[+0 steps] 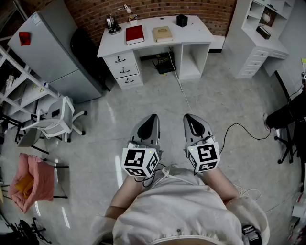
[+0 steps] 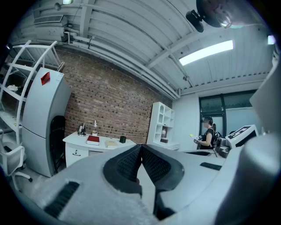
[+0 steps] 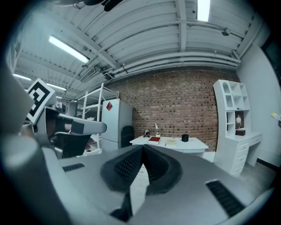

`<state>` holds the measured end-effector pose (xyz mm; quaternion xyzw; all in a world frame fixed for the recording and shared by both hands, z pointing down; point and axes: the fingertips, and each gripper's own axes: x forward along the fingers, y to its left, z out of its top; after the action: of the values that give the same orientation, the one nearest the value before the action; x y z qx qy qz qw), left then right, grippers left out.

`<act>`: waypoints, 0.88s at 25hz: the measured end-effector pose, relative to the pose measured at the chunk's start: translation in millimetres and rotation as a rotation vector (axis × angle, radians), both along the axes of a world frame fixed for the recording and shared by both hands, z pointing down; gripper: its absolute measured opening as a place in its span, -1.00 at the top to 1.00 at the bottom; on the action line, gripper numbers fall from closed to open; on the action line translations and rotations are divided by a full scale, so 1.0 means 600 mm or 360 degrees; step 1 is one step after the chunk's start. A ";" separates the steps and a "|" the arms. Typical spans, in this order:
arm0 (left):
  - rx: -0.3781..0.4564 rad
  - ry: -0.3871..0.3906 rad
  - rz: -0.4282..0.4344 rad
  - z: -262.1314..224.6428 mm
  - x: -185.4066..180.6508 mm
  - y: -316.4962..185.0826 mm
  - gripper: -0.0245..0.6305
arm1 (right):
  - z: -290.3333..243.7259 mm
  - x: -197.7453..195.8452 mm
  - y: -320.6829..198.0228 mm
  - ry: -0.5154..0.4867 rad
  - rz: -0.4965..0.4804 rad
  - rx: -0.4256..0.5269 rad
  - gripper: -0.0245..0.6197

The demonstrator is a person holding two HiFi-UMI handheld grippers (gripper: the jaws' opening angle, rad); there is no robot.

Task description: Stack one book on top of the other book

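Holds the left claw (image 1: 153,117) and the right claw (image 1: 189,117) side by side and low over a pale, glossy floor (image 1: 224,95). Keeps each pressed together, pinching nothing.

Bears a cube (image 1: 138,162) with black-and-white square markers behind each claw.

Faces a white counter (image 1: 198,32) far ahead of both claws, set against a brick wall (image 1: 158,8). Finds the red book (image 1: 135,34) and the tan book (image 1: 162,33) lying flat on it, side by side and apart, red to the left, well out of reach of either claw. Shows some print on the tan cover, too small to read. Adds a black box (image 1: 181,20) right of the books and a small lamp (image 1: 125,8) behind them.

Puts a grey fridge (image 1: 52,57) with a red patch (image 1: 25,38) ahead and left of the left claw, and an office chair (image 1: 55,119) nearer on that side. Puts a white shelf unit (image 1: 260,36) ahead and right of the right claw, with a black cable (image 1: 239,127) trailing over the floor beside it.

Catches a person (image 2: 207,136) far right in the left claw's view, by dark windows, under a ribbed ceiling with a strip light (image 2: 206,52).
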<state>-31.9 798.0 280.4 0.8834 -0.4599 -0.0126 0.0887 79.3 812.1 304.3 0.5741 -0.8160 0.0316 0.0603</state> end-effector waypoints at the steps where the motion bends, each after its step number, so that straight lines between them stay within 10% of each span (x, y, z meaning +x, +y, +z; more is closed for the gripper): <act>1: -0.0002 -0.0004 0.0010 0.002 0.005 -0.001 0.86 | 0.002 0.002 -0.001 -0.0005 -0.0001 -0.0002 0.84; 22: -0.0125 -0.0039 0.0021 0.041 0.053 -0.025 0.86 | 0.039 0.039 -0.020 -0.0176 -0.0027 -0.0112 0.84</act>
<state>0.2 783.3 304.7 0.8823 -0.4554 0.0169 0.1178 102.5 800.2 327.6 0.5620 -0.8213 0.0914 0.0354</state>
